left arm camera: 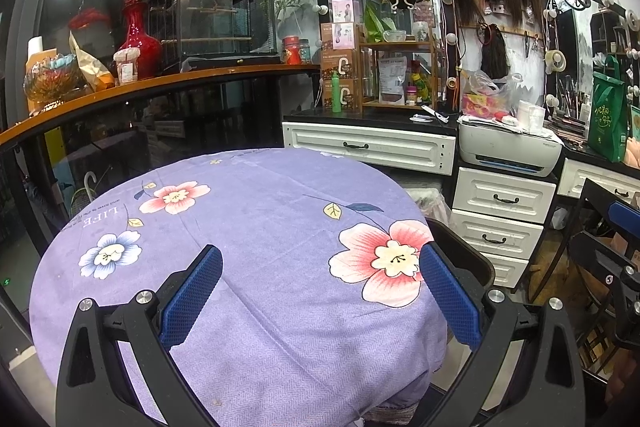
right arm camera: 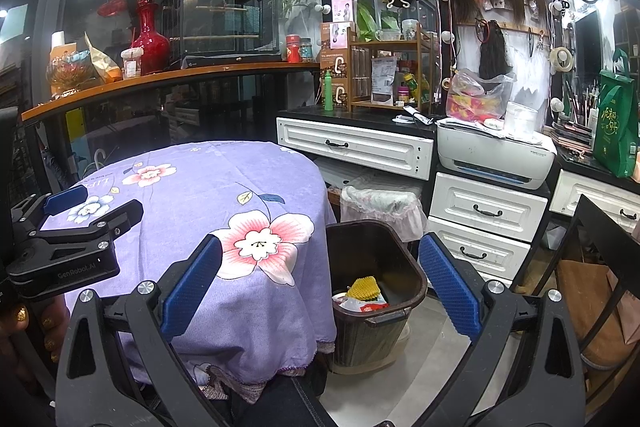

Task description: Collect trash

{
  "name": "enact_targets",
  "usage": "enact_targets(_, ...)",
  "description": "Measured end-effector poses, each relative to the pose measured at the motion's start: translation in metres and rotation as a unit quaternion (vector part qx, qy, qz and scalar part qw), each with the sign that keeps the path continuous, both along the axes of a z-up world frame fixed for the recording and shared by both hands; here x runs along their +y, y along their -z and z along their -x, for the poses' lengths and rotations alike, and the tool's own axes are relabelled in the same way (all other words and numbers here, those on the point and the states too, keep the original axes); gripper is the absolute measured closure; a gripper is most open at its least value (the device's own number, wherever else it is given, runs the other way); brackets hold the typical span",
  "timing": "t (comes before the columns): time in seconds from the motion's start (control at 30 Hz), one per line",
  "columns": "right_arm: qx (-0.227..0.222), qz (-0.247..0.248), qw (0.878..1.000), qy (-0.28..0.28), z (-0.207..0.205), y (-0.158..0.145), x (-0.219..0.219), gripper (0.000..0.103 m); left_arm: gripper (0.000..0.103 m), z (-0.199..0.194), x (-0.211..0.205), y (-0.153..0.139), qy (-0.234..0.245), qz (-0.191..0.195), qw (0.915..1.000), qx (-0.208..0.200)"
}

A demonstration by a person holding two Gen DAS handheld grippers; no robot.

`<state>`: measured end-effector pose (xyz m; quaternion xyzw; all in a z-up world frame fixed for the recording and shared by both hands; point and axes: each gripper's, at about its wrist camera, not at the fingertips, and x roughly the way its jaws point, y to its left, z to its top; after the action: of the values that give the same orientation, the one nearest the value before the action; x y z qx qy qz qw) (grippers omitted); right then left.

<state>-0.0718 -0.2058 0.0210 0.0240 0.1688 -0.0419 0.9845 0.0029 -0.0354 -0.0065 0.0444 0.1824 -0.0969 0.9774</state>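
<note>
A dark brown trash bin stands on the floor right of the round table; its rim also shows in the left wrist view. Inside lie a yellow foam net and red-and-white wrappers. My right gripper is open and empty, above the table's right edge and the bin. My left gripper is open and empty over the purple floral tablecloth. The left gripper also shows at the left of the right wrist view. No loose trash shows on the cloth.
A second bin with a white liner stands behind the brown one. White drawers and a printer are at the right. A black chair is at far right. A wooden counter with a red vase runs behind.
</note>
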Motion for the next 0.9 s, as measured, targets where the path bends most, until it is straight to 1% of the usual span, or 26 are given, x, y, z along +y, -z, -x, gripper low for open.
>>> enact_targets(0.9, 0.001, -0.001, 1.000, 0.000, -0.0007, -0.0012, 0.0006, 0.006, 0.005, -0.0025, 0.0003, -0.0032, 0.001, 0.000, 1.0000, 0.002)
